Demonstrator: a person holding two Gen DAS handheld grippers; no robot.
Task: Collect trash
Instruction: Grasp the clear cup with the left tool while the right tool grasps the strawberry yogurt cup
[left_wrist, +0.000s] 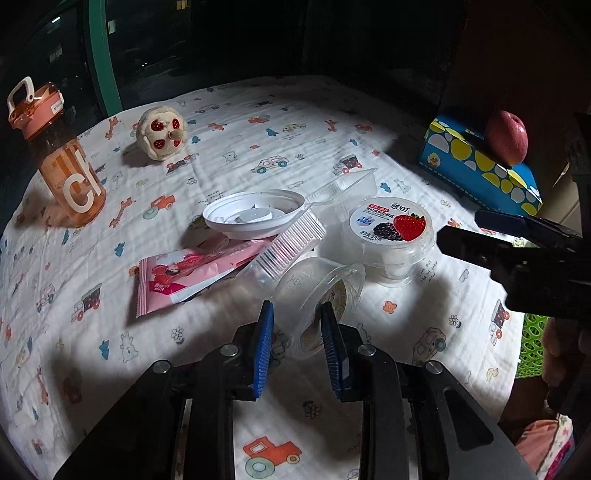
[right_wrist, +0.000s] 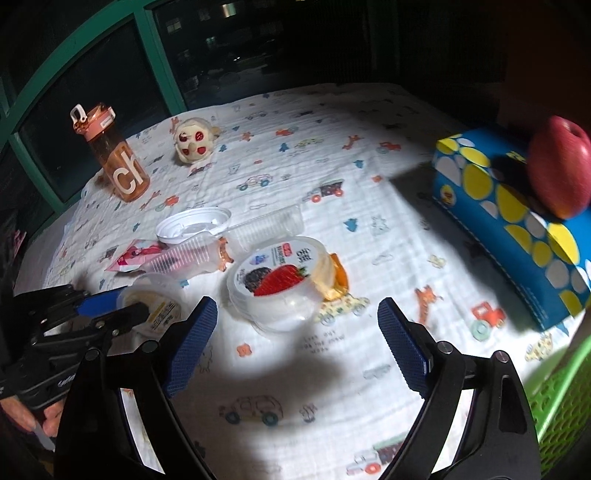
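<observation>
My left gripper (left_wrist: 297, 314) is shut on a small clear plastic cup (left_wrist: 319, 295) lying on its side; it also shows in the right wrist view (right_wrist: 155, 299). A strawberry yogurt tub (left_wrist: 391, 232) stands right of it. My right gripper (right_wrist: 295, 317) is open and empty, just in front of that yogurt tub (right_wrist: 280, 273). A white lid (left_wrist: 255, 214), a pink wrapper (left_wrist: 188, 273), a ribbed clear cup (left_wrist: 284, 251) and a clear tray (left_wrist: 351, 184) lie behind.
An orange water bottle (left_wrist: 62, 158) and a plush toy (left_wrist: 162, 133) stand at the far left. A blue tissue box (right_wrist: 517, 229) carries a red apple (right_wrist: 557, 166) at the right. A green basket (right_wrist: 557, 406) sits at the near right edge.
</observation>
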